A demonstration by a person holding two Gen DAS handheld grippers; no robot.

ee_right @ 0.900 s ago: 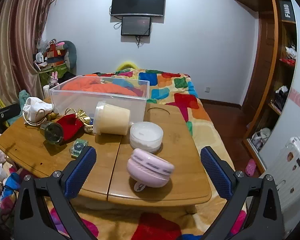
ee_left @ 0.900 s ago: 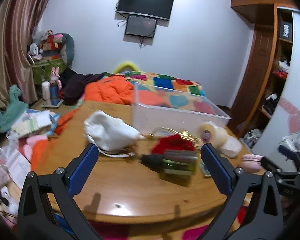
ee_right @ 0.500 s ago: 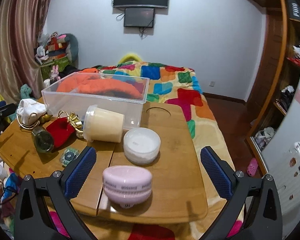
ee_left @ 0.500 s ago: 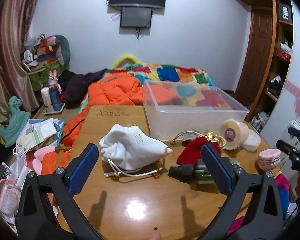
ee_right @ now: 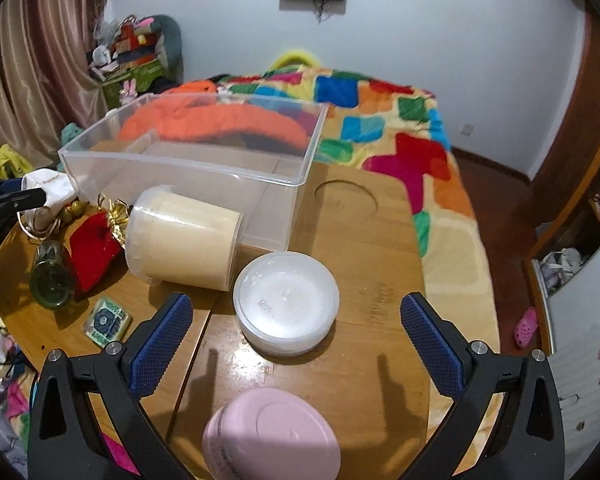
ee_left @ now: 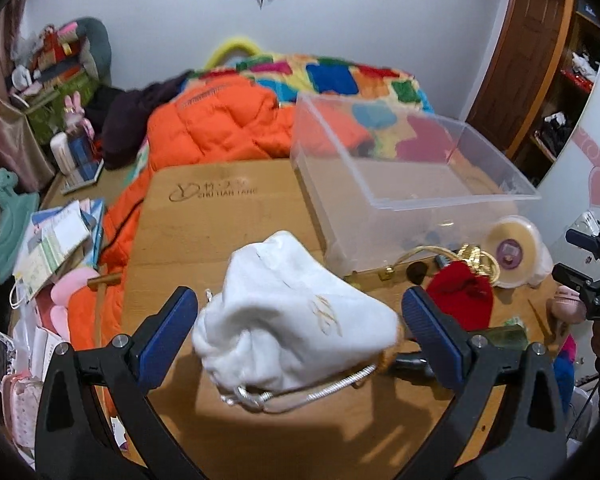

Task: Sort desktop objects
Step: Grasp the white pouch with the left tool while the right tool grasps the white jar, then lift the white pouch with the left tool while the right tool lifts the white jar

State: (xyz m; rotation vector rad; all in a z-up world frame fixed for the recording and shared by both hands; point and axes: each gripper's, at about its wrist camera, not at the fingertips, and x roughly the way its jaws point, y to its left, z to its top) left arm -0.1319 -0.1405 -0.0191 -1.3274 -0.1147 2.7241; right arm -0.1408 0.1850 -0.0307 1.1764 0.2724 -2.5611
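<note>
A white drawstring pouch [ee_left: 292,316] lies slumped on the wooden table [ee_left: 220,216]. A cream cup [ee_right: 184,240] lies on its side against the clear bin [ee_right: 204,168], beside a round white tub [ee_right: 286,302] and a pink case [ee_right: 272,436].

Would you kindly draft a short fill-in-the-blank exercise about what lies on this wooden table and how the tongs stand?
1. The left tongs stand open around a drawstring pouch whose colour is ____.
2. The clear plastic bin on the table holds ____ objects.
3. The cream-coloured cup lies on its ____.
4. Between the open right tongs sits a pink case, just nearer than a round ____ container.

Missing words: white; no; side; white
</note>
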